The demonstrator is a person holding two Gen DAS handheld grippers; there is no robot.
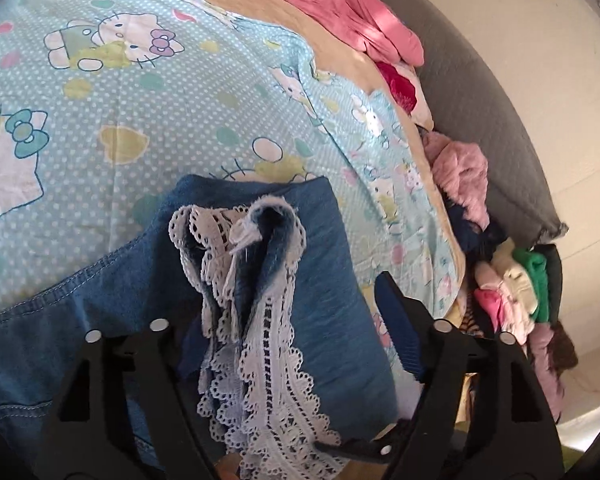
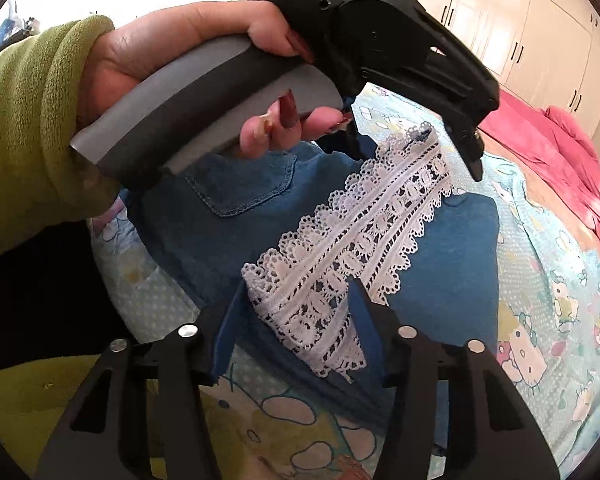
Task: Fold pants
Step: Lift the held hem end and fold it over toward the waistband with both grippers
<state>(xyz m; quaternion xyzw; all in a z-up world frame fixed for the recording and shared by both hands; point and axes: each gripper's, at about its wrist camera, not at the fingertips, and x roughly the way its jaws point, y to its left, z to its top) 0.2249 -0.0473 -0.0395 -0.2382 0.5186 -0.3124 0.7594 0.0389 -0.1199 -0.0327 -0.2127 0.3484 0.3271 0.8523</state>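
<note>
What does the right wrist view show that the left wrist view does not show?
Only the right wrist view shows the left gripper from outside, the hand holding it, the back pocket and white cupboards. Only the left wrist view shows the pile of clothes beside the bed and a grey cushion. Both show the denim pants with their lace trim on the cartoon-cat sheet, and a pink blanket.

The sheet (image 1: 140, 128) beyond the pants (image 1: 332, 248) lies bare and open to approach. A clothes pile (image 1: 512, 288) lines its right edge. The left gripper (image 2: 416, 140), jaws apart, hangs over the lace (image 2: 352, 236), blocking access from above.
</note>
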